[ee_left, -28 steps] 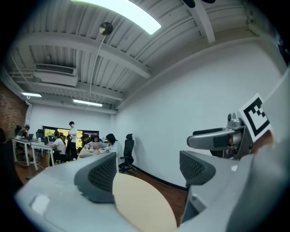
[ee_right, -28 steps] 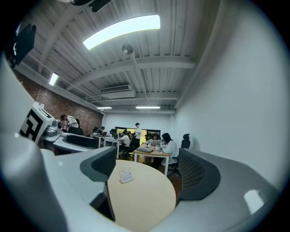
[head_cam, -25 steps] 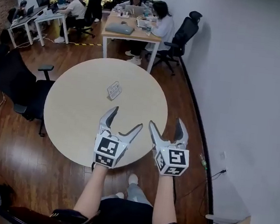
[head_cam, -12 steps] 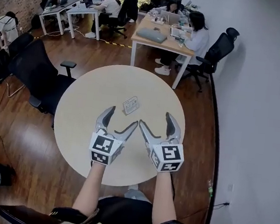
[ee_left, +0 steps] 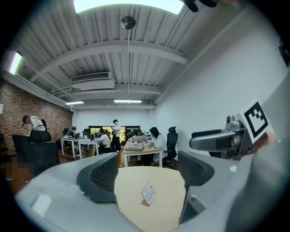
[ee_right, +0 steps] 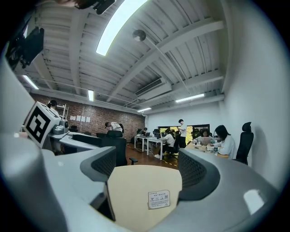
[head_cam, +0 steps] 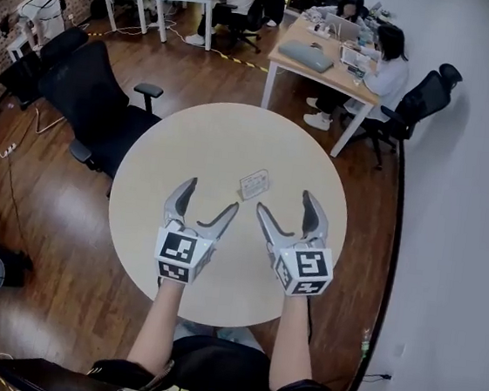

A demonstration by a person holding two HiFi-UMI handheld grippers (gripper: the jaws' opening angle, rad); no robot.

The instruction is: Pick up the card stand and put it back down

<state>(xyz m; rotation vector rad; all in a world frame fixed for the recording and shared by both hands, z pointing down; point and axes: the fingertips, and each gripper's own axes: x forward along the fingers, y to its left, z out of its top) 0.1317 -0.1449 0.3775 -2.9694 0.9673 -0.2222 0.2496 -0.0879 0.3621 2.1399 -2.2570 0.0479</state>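
Head view, item location: the small white printed card stand [head_cam: 254,183] stands on the round beige wooden table [head_cam: 171,147], near its middle, just beyond the two grippers and between them, touching neither.
Right gripper view, item aspect: the printed face is turned toward this gripper and the panel leans slightly back.
Left gripper view, item aspect: the stand is seen at an angle, showing a thin panel.
Handling, judged: probably light and stiff. The faces look smooth, so the pads may slip. It would likely tip or skid if nudged from one side.
Hold point, judged: across the thin panel, one pad on the front face and one on the back, at mid-height. The side edges offer less contact.
Left gripper [head_cam: 210,195]: jaws spread wide with nothing held. Only table and the distant stand show between them.
Right gripper [head_cam: 286,202]: jaws likewise wide apart and empty.
Arm pose: both bare forearms reach forward from the near table edge, roughly parallel.
Gripper pose: the grippers sit side by side over the near half of the table and point about level toward the far side.
Marker cubes: their tops face upward.
Task status, judged: pick-up not yet begun.
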